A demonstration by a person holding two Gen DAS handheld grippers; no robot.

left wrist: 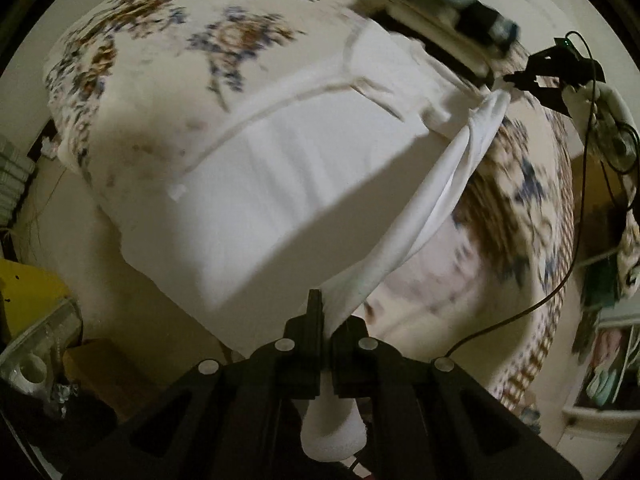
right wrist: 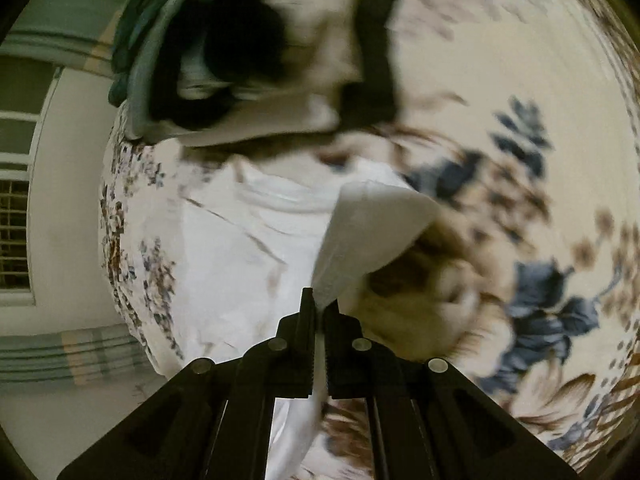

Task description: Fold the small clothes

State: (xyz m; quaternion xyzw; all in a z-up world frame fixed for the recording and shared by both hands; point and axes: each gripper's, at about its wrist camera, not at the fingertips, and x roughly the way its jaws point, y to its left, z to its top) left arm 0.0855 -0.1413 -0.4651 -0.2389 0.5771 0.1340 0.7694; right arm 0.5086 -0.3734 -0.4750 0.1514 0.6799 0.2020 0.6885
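Left gripper [left wrist: 326,322], nearest the lens: jaws closed to a narrow slit, pinching a bunched edge of the white garment [left wrist: 256,184]; a wad of the cloth pokes out behind the fingers [left wrist: 314,312]. From the pinch the fabric runs up as a taut twisted band to the right gripper [left wrist: 514,78], far across the frame, which grips the other end (jaws look closed there, detail small).

Right wrist view: right gripper [right wrist: 320,312] jaws nearly together, a folded flap of the white garment [right wrist: 248,240] clamped between them, cloth trailing below the fingers.

Beyond: the rest of the garment lies spread flat on a floral bedspread [left wrist: 168,40]. Farther still, a dark blurred pile of clothes [right wrist: 224,52] at the bed edge.
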